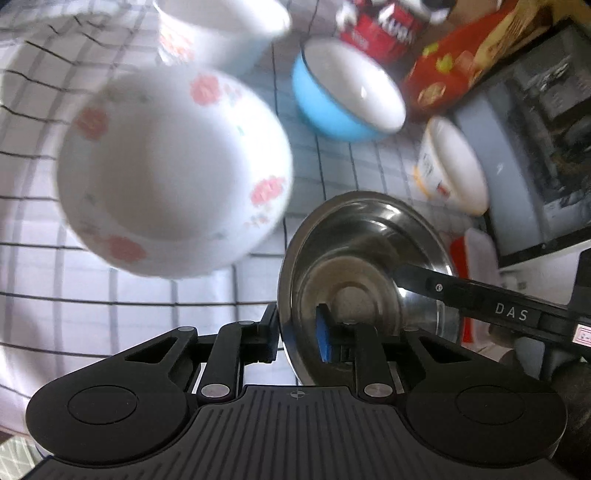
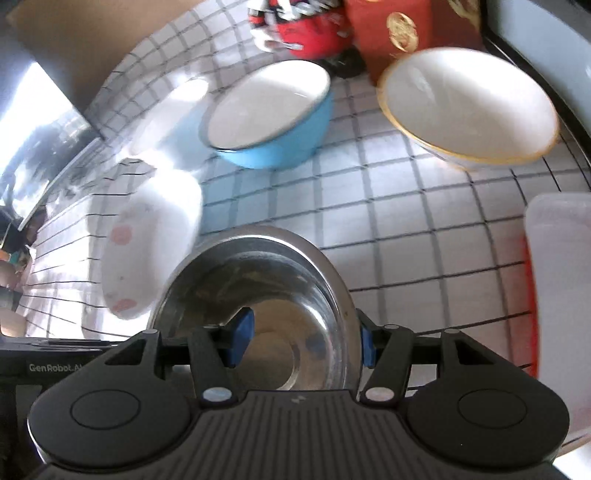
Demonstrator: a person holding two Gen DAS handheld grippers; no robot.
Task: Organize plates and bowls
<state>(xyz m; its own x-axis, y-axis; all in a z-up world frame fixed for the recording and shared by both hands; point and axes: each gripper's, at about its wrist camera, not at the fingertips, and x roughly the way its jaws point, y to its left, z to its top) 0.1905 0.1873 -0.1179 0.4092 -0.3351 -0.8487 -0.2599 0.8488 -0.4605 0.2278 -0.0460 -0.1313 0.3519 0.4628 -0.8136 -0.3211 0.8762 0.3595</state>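
A steel bowl [image 1: 354, 254] is held by both grippers. My left gripper [image 1: 299, 328] is shut on its left rim, one blue pad inside the bowl. My right gripper [image 2: 301, 341] is shut on the bowl's [image 2: 258, 280] right rim; its arm reaches in from the right in the left wrist view. A white bowl with pink flowers [image 1: 173, 173] sits to the left and shows in the right wrist view [image 2: 144, 254] too. A blue bowl [image 1: 343, 92] [image 2: 269, 114] and a gold-rimmed white bowl [image 1: 454, 166] [image 2: 469, 107] stand further back. Another flowered white bowl [image 1: 218, 29] is at the far back.
The table has a white cloth with a dark grid [image 2: 406, 229]. A red bag [image 1: 384, 33] and a red box [image 1: 454, 70] stand at the back. A translucent container with a red base [image 2: 557, 295] is at the right. A dark screen [image 1: 535, 147] lies beyond the table's right edge.
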